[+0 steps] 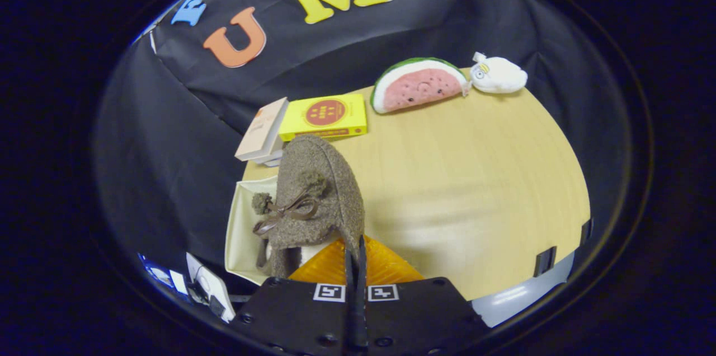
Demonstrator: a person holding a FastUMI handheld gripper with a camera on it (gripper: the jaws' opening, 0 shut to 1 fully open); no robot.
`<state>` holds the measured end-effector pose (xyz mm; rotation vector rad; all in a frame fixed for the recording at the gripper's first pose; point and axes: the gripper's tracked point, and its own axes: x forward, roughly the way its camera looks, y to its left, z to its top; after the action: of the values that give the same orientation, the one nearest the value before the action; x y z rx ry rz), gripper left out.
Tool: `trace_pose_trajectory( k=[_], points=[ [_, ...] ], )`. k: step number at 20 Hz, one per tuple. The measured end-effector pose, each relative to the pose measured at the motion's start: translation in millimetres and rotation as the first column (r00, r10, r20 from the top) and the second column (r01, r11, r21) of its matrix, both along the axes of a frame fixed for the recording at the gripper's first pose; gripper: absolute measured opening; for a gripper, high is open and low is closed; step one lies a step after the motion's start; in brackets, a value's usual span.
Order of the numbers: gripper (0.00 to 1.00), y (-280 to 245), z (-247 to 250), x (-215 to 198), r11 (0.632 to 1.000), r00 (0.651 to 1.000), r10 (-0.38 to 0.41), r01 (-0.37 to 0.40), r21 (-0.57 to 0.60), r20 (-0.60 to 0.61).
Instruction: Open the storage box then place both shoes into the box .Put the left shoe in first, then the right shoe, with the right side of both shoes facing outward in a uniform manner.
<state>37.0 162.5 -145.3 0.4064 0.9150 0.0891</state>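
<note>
A brown fuzzy shoe [319, 199] with pom-poms and a brown bow hangs toe-up just ahead of my fingers. My gripper [356, 248] is shut on the edge of the shoe's opening, where a pale lining shows. Under and to the left of the shoe sits the cream storage box [241, 233], open at the top, at the table's left edge. The shoe hides most of the box's inside, so I cannot tell what lies in it.
On the wooden table [475, 177], a yellow book [324, 116] and a white book [262, 131] lie beyond the shoe. A watermelon plush [418, 84] and a white plush [498, 75] sit at the far edge.
</note>
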Motion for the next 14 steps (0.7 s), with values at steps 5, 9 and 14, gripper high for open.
trace_pose_trajectory(
  k=[5,9,14],
  points=[
    [0.0,87,26,15,0.999,0.998,0.041,-0.042,0.017,0.041],
    [0.0,140,12,27,0.999,0.999,0.025,-0.026,0.032,0.022],
    [0.0,163,-32,31,0.999,0.998,-0.037,0.037,-0.015,-0.041]
  ],
)
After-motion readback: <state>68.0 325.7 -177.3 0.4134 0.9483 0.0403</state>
